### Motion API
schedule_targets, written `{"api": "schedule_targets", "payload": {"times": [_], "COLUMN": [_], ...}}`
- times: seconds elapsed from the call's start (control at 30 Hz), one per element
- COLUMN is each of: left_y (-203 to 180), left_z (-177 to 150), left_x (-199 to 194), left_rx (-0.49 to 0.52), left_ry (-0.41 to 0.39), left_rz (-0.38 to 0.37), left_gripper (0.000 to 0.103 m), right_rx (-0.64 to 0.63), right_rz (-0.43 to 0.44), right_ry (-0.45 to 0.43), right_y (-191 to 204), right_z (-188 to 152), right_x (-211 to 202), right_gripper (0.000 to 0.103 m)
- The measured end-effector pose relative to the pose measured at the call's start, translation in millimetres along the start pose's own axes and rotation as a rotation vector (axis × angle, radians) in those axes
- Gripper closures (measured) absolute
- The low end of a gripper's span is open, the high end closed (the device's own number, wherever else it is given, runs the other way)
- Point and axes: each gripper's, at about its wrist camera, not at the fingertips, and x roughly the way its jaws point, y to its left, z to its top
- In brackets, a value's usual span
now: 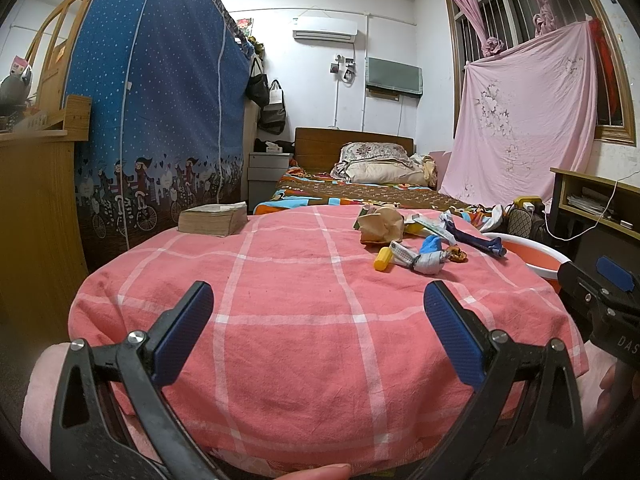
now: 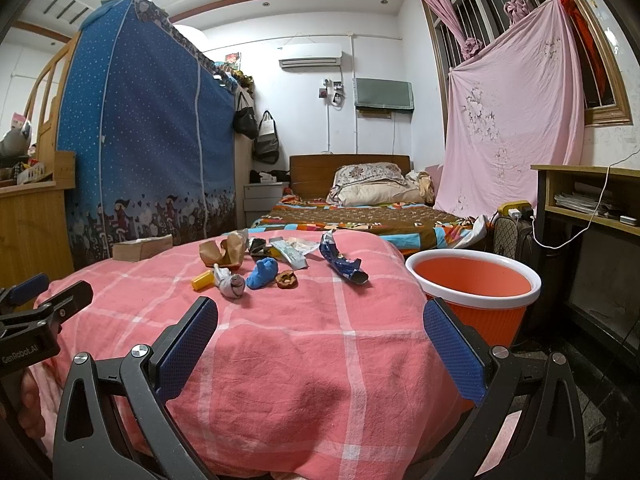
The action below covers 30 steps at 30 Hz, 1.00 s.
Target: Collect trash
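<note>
Left tool (image 1: 319, 328) at the bottom of the left wrist frame: released, jaws spread wide, nothing between them, low over the near edge of a pink checked cloth (image 1: 288, 312). Right tool (image 2: 320, 340) at the bottom of the right wrist frame: likewise released and empty, over the same cloth.

Trash heaped in the upper middle of the right wrist frame, on the far part of the cloth, well apart from both tools: a crumpled brown paper bag (image 2: 224, 254), a small yellow bottle (image 2: 202, 281) just beside a grey wad (image 2: 232, 285), a blue crumpled piece (image 2: 262, 274), a brown nutshell-like scrap (image 2: 287, 279), a torn blue foil wrapper (image 2: 344, 266), a pale flat packet (image 2: 290, 255). Same heap at upper right of centre in the left wrist frame.

Orange bin with white rim (image 2: 474, 280) at the right of the right wrist frame, just beside the cloth's edge, apparently empty inside. A thick worn book (image 1: 213, 219) at the cloth's far left edge. Behind, a bed with patterned quilt (image 1: 360, 194) at centre, blue starred wardrobe cover (image 1: 160, 100) at upper left, pink sheet (image 1: 524, 120) hung at upper right.
</note>
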Motion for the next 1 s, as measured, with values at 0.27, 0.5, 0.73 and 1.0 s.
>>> {"api": "schedule_targets", "payload": {"times": [0.27, 0.5, 0.73, 1.0], "left_y": [-0.7, -0.8, -0.6, 1.2], "left_z": [-0.1, -0.7, -0.4, 4.9], "left_x": [0.9, 0.7, 1.2, 1.4], "left_rx": [0.000, 0.002, 0.001, 0.003], "left_ry": [0.002, 0.001, 0.003, 0.004], "left_rz": [0.000, 0.001, 0.001, 0.003], "left_gripper": [0.015, 0.015, 0.015, 0.015], "right_rx": [0.001, 0.001, 0.001, 0.025], "right_rz": [0.000, 0.000, 0.000, 0.013], "right_ry": [0.001, 0.002, 0.004, 0.044], "right_y": [0.8, 0.0, -0.6, -3.1], "right_z": [-0.2, -0.1, 0.6, -2.4], "right_x": [0.0, 0.4, 0.8, 8.4], "right_gripper": [0.000, 0.000, 0.000, 0.000]}}
